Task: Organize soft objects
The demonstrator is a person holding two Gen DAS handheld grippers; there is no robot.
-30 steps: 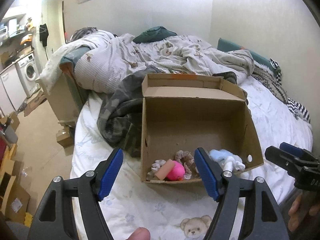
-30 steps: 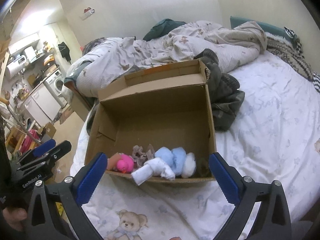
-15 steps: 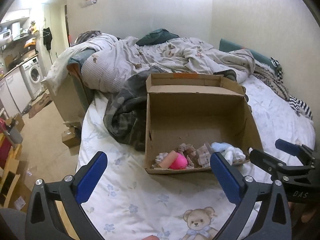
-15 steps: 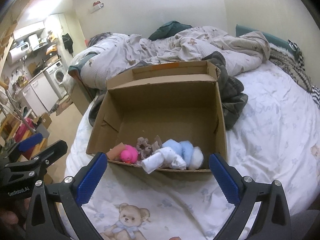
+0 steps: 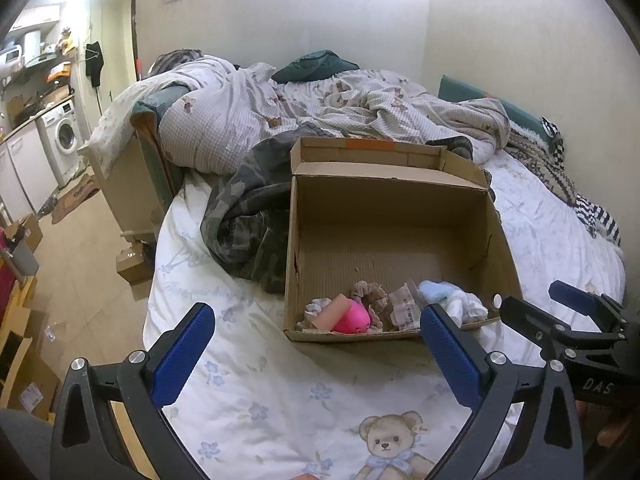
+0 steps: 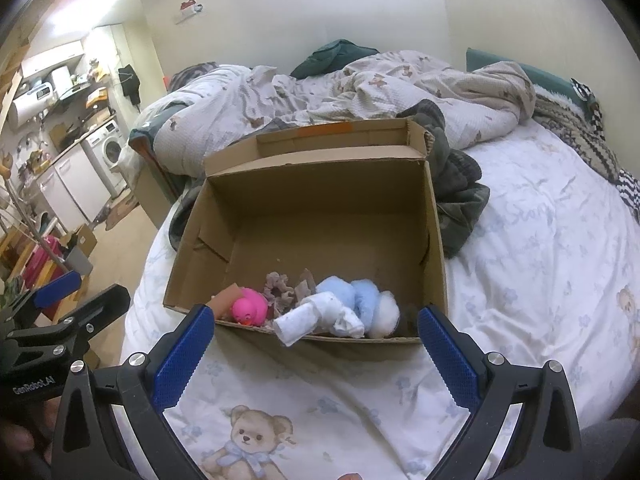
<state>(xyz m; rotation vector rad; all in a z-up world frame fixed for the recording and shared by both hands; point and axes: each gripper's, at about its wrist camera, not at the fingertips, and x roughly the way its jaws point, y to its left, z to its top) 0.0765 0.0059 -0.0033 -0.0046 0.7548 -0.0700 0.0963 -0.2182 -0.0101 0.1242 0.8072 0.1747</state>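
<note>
Tools spread and empty above the bed, soft things bunched in the box's near edge.

We hold the left tool (image 5: 316,356) and right tool (image 6: 316,350) spread wide, pinching nothing. The cardboard box (image 6: 436,240) sits mid-frame on the bed (image 6: 540,264); pink toy (image 6: 250,311), scrunchie (image 6: 276,285), white rolled cloth (image 6: 308,320) and blue fluffy pieces (image 6: 352,294) crowd its low front wall. We judge a careless reach could drag the overhanging cloth out, or shove the light box across the soft sheet.
</note>
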